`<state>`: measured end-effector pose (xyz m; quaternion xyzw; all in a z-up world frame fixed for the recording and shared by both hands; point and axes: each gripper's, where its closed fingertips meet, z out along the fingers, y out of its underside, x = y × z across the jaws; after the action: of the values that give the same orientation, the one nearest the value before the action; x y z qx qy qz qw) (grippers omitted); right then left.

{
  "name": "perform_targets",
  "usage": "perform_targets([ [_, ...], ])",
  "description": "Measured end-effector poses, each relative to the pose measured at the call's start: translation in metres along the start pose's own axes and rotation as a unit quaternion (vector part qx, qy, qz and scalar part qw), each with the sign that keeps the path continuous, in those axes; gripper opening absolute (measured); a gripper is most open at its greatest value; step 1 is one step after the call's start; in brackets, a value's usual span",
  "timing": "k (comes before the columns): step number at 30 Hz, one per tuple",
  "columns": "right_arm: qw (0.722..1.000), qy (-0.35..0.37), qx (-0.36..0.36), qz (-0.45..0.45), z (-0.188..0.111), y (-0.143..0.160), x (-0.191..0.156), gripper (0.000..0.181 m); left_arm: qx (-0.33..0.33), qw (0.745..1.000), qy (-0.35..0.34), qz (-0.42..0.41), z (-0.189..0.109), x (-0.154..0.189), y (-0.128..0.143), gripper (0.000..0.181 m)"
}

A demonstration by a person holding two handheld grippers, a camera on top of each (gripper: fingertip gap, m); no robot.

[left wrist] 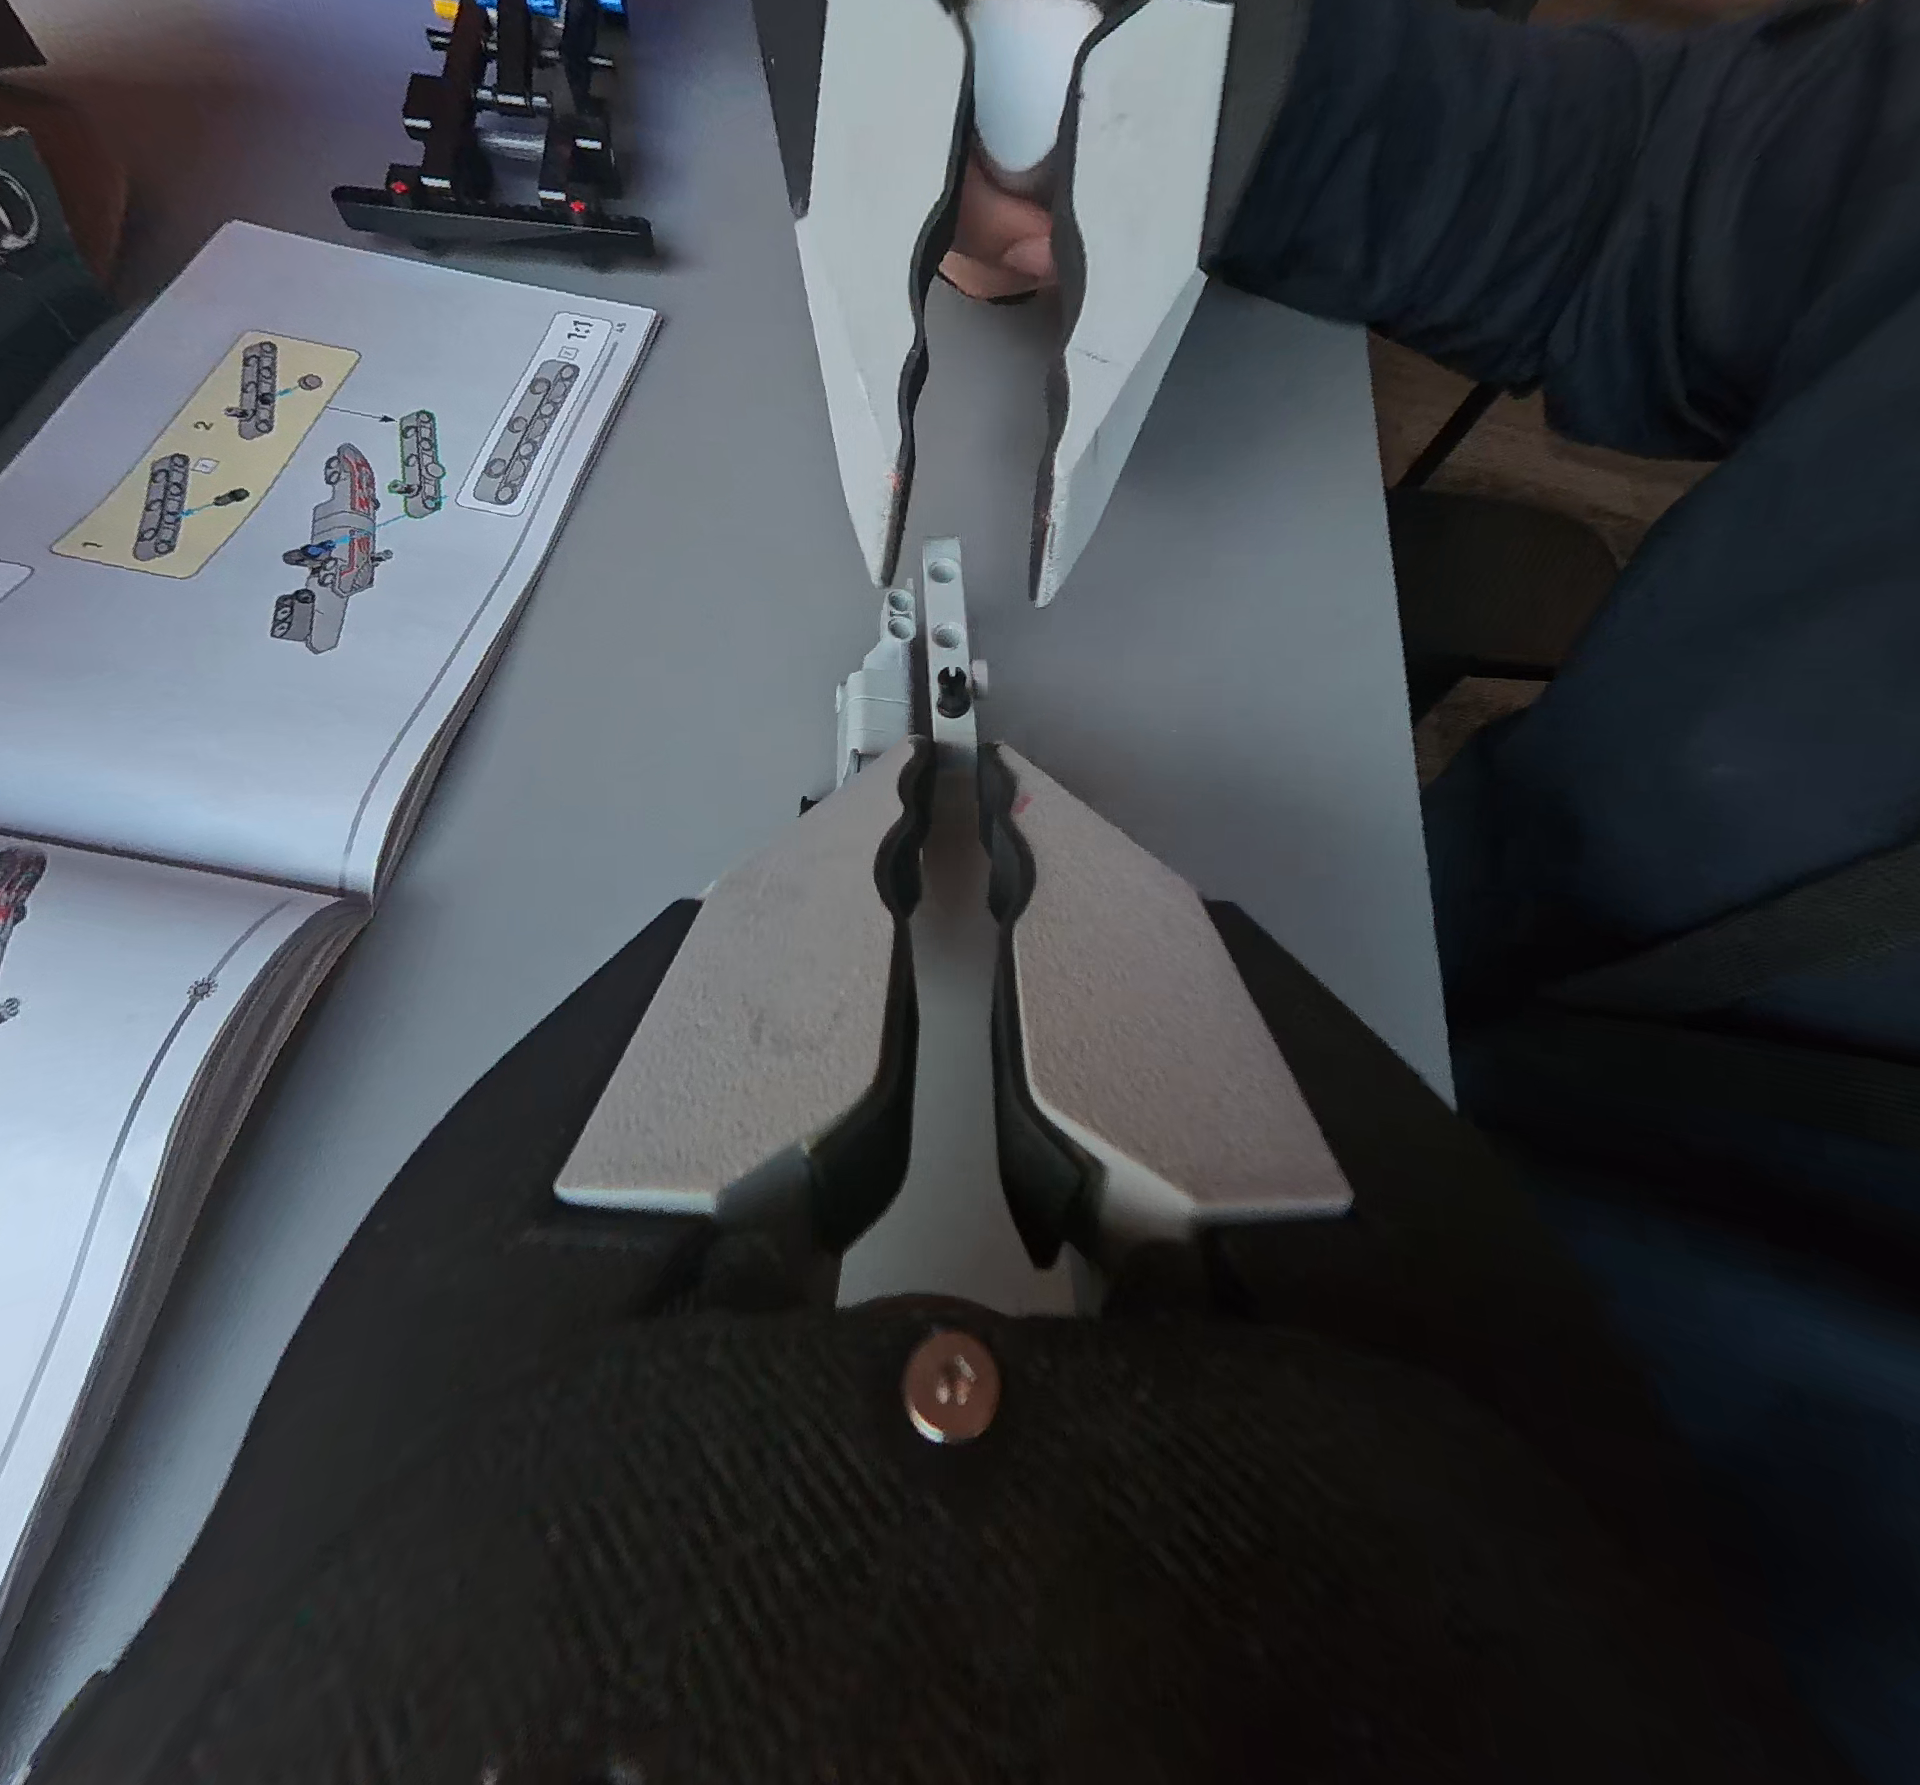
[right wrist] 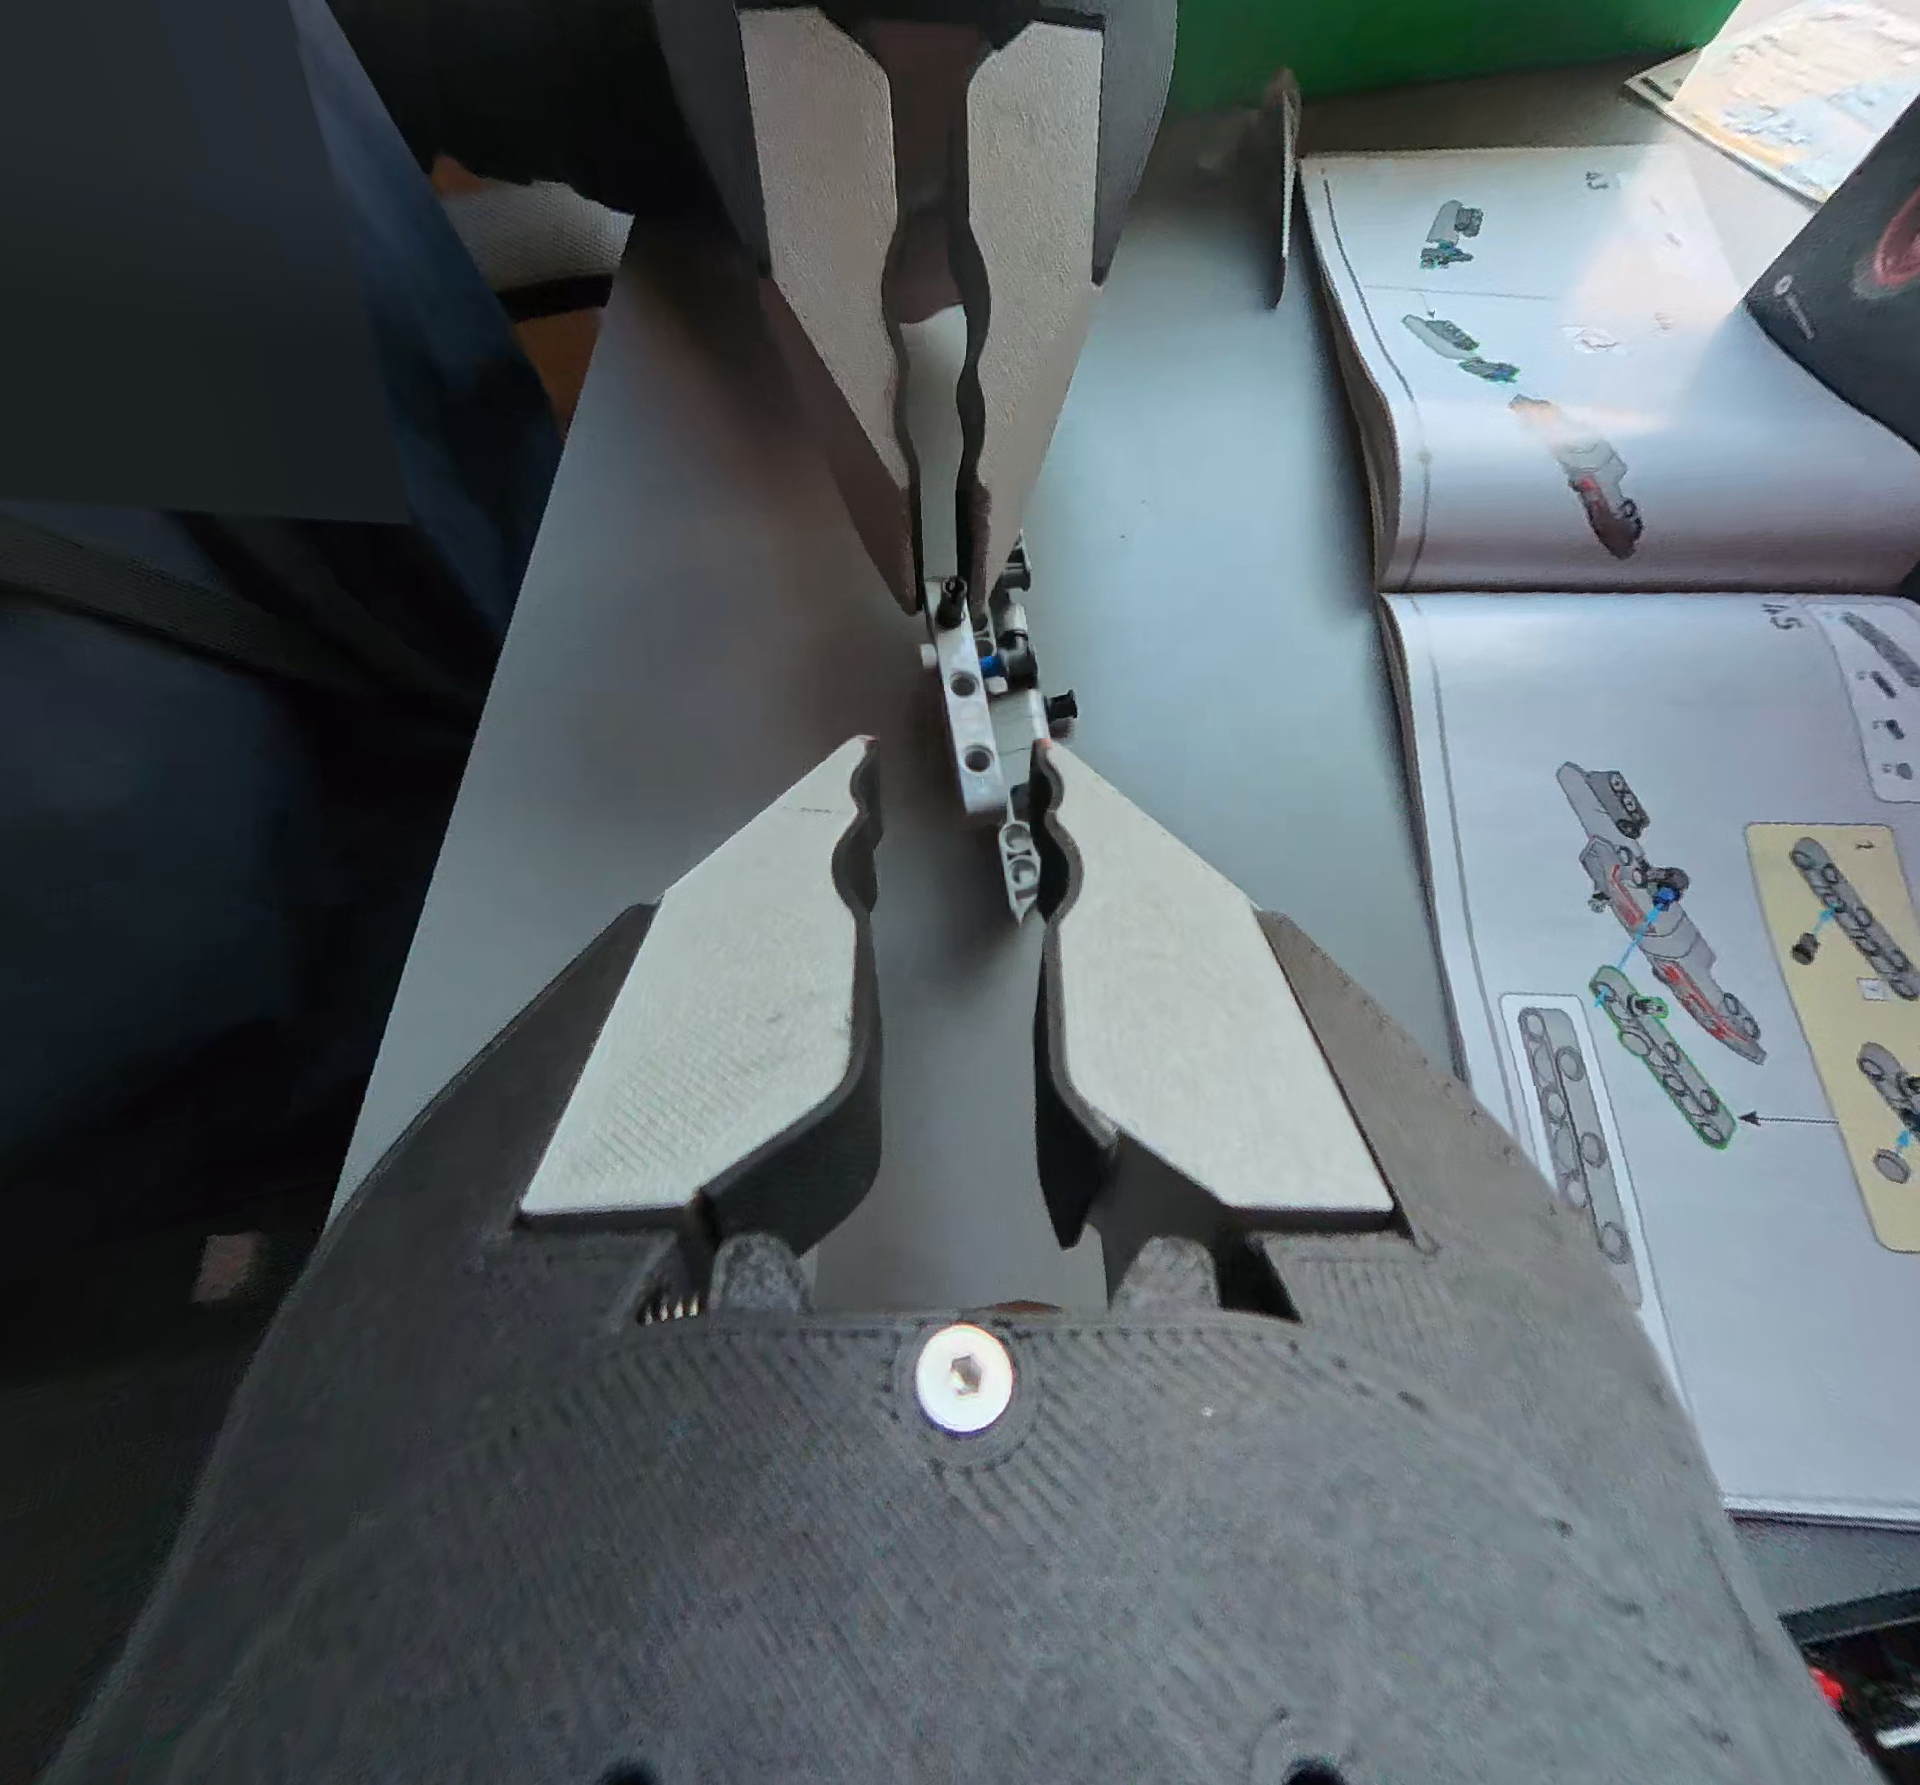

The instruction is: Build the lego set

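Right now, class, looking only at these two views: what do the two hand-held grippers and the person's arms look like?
Both the left gripper and right gripper share one design: a black ribbed 3D-printed body with a silver screw at centre, and two pale grey wedge-shaped fingers tapering to points, lined inside with wavy black pads. Small red marks dot the fingertips. The person's arm wears a dark navy long sleeve.

1. The open instruction booklet (left wrist: 312, 509) (right wrist: 1621, 1268) carries small printed page numerals at the outer corners of its pages.
2. Its yellow step panel (left wrist: 208, 457) holds single step numerals beside the part drawings.
3. A white outlined box (left wrist: 540, 416) at the page edge, around a drawn beam, bears a short scale mark.
4. A black carton (right wrist: 1849, 281) by the booklet shows a small pale emblem with lettering too small to read.
5. Print on a leaflet (right wrist: 1787, 83) farther off is blurred.
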<state>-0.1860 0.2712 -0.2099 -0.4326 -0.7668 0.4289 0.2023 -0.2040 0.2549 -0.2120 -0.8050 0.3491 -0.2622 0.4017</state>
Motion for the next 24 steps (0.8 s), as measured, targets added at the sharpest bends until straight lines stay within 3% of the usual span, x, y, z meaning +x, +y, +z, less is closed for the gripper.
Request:
perform_targets([
  [5,0.998,0.039,-0.017,-0.042,0.011,-0.004,-0.001,0.006,-0.007,1.0,-0.005,0.013,0.003,0.003,0.001,0.004],
  [21,0.998,0.037,-0.025,-0.047,0.012,-0.002,-0.003,0.005,0.018,1.0,0.0,0.002,0.0,0.003,-0.006,0.004],
  [24,0.997,0.048,-0.03,-0.045,0.009,0.0,0.001,0.005,0.032,0.999,-0.014,0.003,-0.009,-0.003,-0.011,0.016],
])
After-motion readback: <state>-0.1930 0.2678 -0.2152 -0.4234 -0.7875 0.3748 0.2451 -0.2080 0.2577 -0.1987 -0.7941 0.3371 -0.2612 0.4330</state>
